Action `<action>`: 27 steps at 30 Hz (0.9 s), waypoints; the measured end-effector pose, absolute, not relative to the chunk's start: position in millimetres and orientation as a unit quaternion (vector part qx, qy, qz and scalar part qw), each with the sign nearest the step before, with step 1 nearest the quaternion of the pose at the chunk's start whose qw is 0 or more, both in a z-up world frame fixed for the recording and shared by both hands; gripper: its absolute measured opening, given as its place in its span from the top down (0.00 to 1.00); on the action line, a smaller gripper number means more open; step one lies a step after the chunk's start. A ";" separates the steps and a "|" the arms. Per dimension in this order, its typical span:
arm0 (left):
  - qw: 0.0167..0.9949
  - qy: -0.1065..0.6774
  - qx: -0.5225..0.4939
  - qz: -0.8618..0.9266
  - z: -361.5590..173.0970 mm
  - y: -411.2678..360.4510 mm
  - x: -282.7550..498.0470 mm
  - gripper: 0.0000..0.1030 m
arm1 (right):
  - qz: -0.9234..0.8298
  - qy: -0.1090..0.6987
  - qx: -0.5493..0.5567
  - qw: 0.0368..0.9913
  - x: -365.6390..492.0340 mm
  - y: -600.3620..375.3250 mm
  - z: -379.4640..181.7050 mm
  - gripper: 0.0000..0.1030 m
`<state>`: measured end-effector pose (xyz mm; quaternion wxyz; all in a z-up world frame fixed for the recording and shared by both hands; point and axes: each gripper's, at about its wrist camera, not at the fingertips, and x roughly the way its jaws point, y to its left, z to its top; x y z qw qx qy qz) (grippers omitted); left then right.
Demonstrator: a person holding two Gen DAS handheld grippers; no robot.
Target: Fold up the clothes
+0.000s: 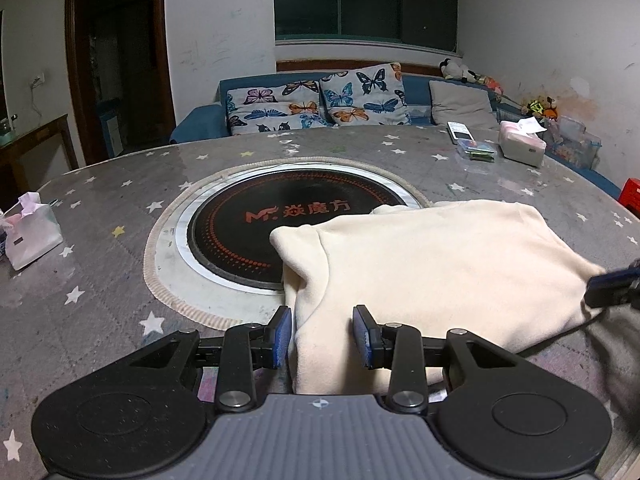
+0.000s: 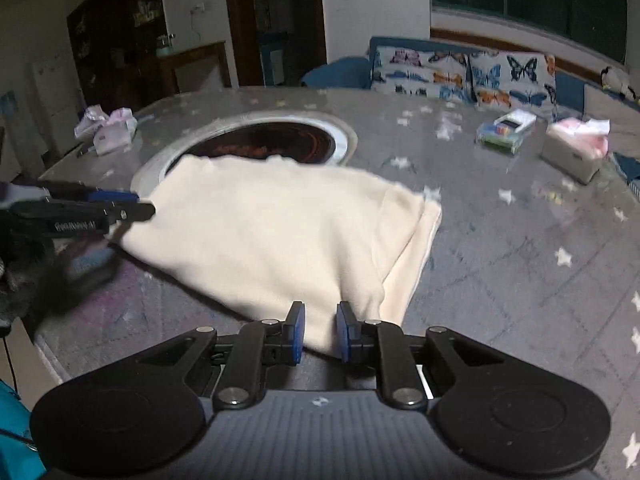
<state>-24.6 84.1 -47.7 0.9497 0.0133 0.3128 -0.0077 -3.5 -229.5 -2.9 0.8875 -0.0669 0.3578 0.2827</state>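
The right-wrist view is smeared by motion blur, so the print on the burner and the small items at the table's far side are hard to read there. In that view, at the left edge, the left gripper [image 2: 136, 204] reaches in side-on, its body cut off by the frame and its grip unreadable. The left-wrist view shows its blue pads [image 1: 282, 334] part-way apart, with the near edge of the cream garment [image 1: 432, 264] running between them; whether they pinch it cannot be told.

The garment, a soft fleece-like piece folded into a rough rectangle, lies on the star-patterned table [image 1: 100, 248], its far left corner overlapping the round black burner [image 1: 240, 236] set in the tabletop. The right gripper [image 2: 320, 330], jaws nearly together, is clamped on the garment's near corner [image 2: 320, 320].

A tissue bag [image 1: 32, 236] sits at the table's left; a tissue box [image 1: 522, 146] and a small box [image 1: 476, 150] sit far right. Behind stands a sofa with butterfly cushions [image 1: 316, 104].
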 end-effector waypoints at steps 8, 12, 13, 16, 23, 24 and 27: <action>0.949 0.314 0.013 -0.005 -47.4 83.2 -24.3 0.64 | 0.281 0.341 -0.046 0.896 16.9 -225.6 -0.4 0.84; 0.948 0.317 0.010 -0.004 -46.3 85.7 -25.0 0.64 | 0.270 0.353 -0.046 0.895 23.4 -228.1 -6.9 0.86; 0.948 0.317 0.010 -0.005 -45.7 85.9 -25.0 0.64 | 0.267 0.353 -0.048 0.895 23.9 -228.9 -4.8 0.86; 0.950 0.312 0.011 -0.007 -41.3 84.1 -23.7 0.65 | 0.266 0.345 -0.053 0.899 26.2 -228.3 1.8 0.86; 0.952 0.307 0.009 -0.014 -35.4 79.8 -15.4 0.65 | 0.279 0.346 -0.051 0.894 45.2 -214.1 -4.1 0.86; 0.951 0.308 0.008 -0.014 -35.2 80.0 -14.0 0.65 | 0.275 0.353 -0.054 0.892 47.9 -213.1 -8.4 0.86; 0.951 0.310 0.005 -0.015 -34.6 81.2 -9.3 0.65 | 0.272 0.355 -0.053 0.893 50.5 -215.8 -9.7 0.86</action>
